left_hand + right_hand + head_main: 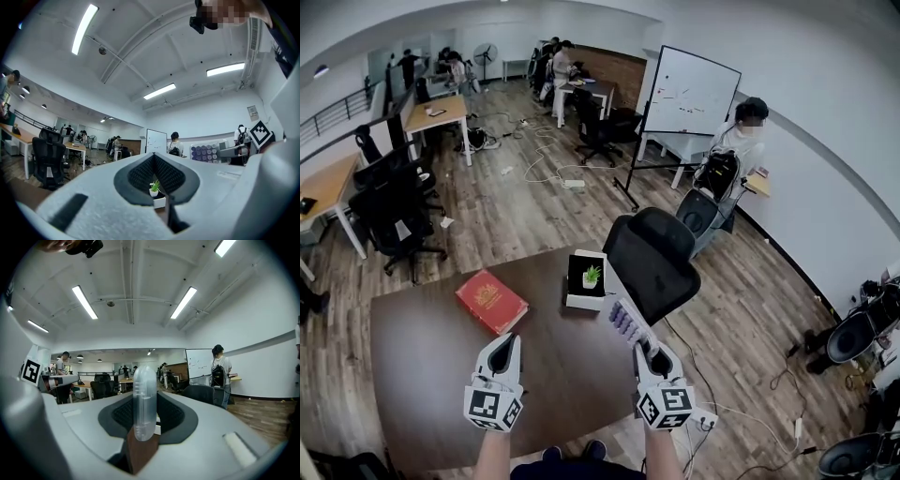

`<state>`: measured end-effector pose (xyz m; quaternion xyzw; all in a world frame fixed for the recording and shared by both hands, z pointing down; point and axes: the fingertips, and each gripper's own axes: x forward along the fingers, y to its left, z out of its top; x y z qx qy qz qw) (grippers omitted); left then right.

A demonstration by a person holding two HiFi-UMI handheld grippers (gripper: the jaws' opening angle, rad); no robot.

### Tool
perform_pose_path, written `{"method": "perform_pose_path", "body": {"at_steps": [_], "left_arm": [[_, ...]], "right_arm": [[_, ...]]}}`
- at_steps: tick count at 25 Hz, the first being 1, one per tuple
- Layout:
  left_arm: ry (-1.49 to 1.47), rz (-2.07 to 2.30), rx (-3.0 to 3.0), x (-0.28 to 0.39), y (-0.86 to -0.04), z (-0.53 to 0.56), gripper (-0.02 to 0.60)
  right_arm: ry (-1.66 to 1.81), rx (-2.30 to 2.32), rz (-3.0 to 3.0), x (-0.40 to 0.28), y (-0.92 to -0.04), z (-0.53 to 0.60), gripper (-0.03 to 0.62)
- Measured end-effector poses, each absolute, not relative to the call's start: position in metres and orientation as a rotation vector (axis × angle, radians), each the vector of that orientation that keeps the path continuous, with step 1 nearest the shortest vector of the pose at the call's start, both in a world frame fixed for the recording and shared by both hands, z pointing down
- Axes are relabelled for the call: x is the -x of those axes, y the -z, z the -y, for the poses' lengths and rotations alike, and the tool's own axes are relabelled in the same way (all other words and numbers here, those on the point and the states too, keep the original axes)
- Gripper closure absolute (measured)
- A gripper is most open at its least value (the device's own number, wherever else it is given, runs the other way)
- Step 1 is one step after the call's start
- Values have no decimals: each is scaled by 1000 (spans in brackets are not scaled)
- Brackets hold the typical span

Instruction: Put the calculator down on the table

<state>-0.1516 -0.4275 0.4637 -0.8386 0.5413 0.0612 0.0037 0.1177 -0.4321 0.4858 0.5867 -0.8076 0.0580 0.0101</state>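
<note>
The calculator (624, 322), pale with rows of purple keys, hangs above the right part of the brown table (422, 375). My right gripper (647, 351) is shut on its near end. In the right gripper view the calculator (144, 423) shows edge-on, standing up between the dark pads (171, 416) of my right gripper (144, 397). My left gripper (503, 343) hovers over the table's middle, its tips together and nothing in it. In the left gripper view my left gripper (154, 156) is shut, and the calculator (205, 153) shows off to the right.
A red book (491, 301) lies on the table ahead of the left gripper. A white box with a small green plant (587, 279) stands at the far edge. A black office chair (652, 258) is beside the table's right corner. Desks, chairs and people fill the room behind.
</note>
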Motion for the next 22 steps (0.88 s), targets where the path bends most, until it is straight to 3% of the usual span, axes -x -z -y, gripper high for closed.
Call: {"method": "perform_pose_path", "body": {"at_steps": [14, 22], "left_arm": [[-160, -1700, 2529, 143, -508, 439, 586], [-215, -1712, 2531, 151, -524, 436, 586]], "right_arm": [[-110, -1772, 2463, -115, -549, 456, 477], [-285, -1784, 2471, -114, -586, 457, 476]]}}
